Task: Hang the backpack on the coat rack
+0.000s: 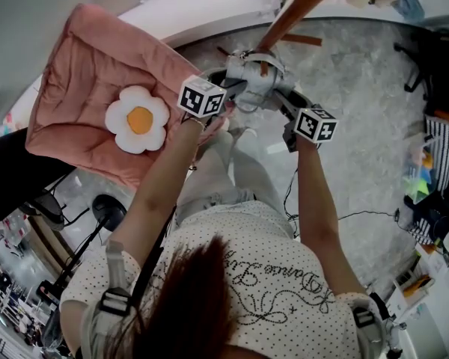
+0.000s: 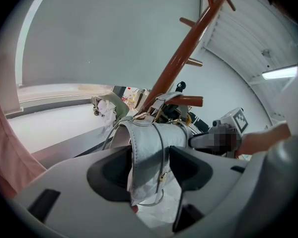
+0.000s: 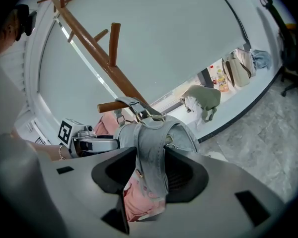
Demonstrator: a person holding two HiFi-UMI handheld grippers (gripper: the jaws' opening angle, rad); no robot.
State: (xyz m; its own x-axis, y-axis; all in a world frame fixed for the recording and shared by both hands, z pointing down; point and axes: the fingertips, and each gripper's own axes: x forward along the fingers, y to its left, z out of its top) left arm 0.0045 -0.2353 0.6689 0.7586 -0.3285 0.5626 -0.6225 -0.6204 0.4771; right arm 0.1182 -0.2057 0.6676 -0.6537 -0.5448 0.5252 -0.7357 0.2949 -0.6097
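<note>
The head camera looks steeply down past the person's shoulders onto the backpack (image 1: 253, 81), the coat rack (image 1: 303, 6) and the floor (image 1: 359, 126). Each gripper camera sits right behind its own jaws, close to the backpack, facing the rack. All three views share backpack and rack. Each gripper view catches the opposite marker cube (image 2: 237, 119).

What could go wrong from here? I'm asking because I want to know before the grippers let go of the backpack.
1. The backpack seems to hang only by its top loop on a short peg. The loop may slip off the peg's tip on release.
2. The left gripper and right gripper each clamp a strap. Pulling back before the jaws open could drag the bag off or tilt the coat rack.
</note>
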